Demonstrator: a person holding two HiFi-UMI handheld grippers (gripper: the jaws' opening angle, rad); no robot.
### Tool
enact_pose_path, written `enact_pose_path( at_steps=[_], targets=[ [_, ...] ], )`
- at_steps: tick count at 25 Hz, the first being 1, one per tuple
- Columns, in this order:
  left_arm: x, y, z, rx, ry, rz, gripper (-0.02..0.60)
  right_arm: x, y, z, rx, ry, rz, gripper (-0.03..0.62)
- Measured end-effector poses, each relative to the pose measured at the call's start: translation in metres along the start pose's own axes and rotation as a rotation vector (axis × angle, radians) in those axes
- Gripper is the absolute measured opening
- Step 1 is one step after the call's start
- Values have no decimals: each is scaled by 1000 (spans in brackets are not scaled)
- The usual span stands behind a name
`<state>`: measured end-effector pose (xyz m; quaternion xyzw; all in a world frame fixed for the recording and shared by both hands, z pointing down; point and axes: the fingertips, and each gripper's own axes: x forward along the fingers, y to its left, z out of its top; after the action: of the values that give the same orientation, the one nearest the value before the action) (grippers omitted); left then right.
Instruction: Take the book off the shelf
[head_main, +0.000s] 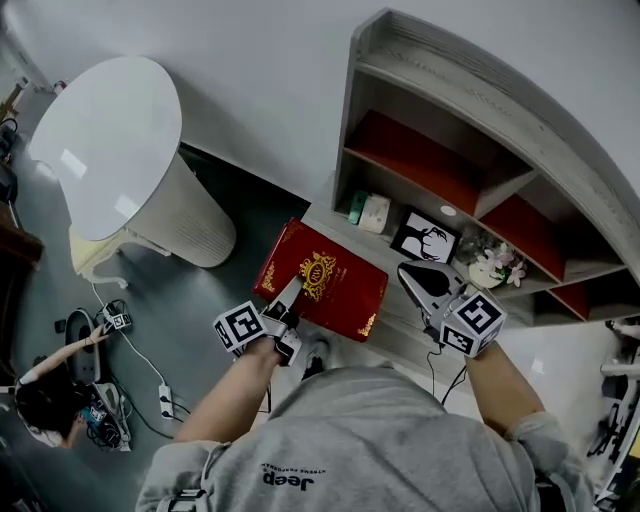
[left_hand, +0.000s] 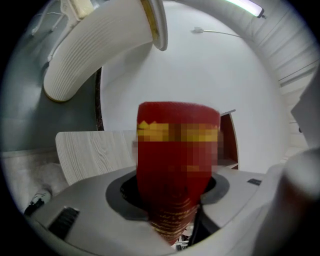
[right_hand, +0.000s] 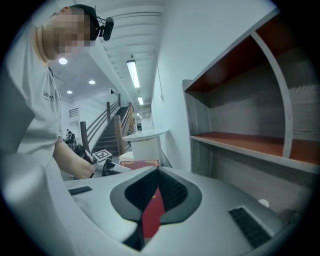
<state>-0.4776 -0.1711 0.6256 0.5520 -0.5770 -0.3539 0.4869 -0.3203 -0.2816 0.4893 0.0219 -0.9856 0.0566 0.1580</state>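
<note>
Holding the book (head_main: 335, 285) by its near left edge, the left gripper (head_main: 292, 296) has its jaws clamped on the red cover. Its own view shows the cover rising straight up between the pads and filling the gap. The book lies roughly flat, gold crest up, out in front of the shelf (head_main: 450, 110) and clear of its red-lined compartments. Its far edge overlaps the low ledge (head_main: 395, 330) where a picture frame (head_main: 425, 240) and some flowers (head_main: 492, 265) stand, and I cannot tell whether it touches that ledge. Held flat by one edge, a hardback like this would probably sag away from the pads, which may be why the grip reaches well in toward the crest.

The right gripper (head_main: 408, 275) points left, its tips just beside the book's far right corner. Its jaws are drawn almost together. Only a thin strip of red shows through the slit between them, and I judge that to be the cover lying beyond, not something pinched. It looks placed to steady or catch the free side.

Both forearms reach forward from the grey sweatshirt. The left one is bare and angles toward the far right to meet the book. The right one angles in from the near right, its marker cube facing up.
</note>
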Motion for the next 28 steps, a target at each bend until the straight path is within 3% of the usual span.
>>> enact_pose_path(
  at_steps=[2,12,15,19,28],
  targets=[
    [4,21,-2,-44,22,32,256,12,-2,-11,4,25,-3,18],
    [35,98,6,-19,129,85,256,53,-9,-45,44,133,-25,18],
    [38,111,1,-51,150,81,256,56,-7,-50,46,143,-32,18],
    [45,138,1,-58,196,149,248,65,-7,-57,53,163,-41,18],
    [56,149,5,-53,244,234,264,76,6,-65,71,182,-45,18]
  ],
)
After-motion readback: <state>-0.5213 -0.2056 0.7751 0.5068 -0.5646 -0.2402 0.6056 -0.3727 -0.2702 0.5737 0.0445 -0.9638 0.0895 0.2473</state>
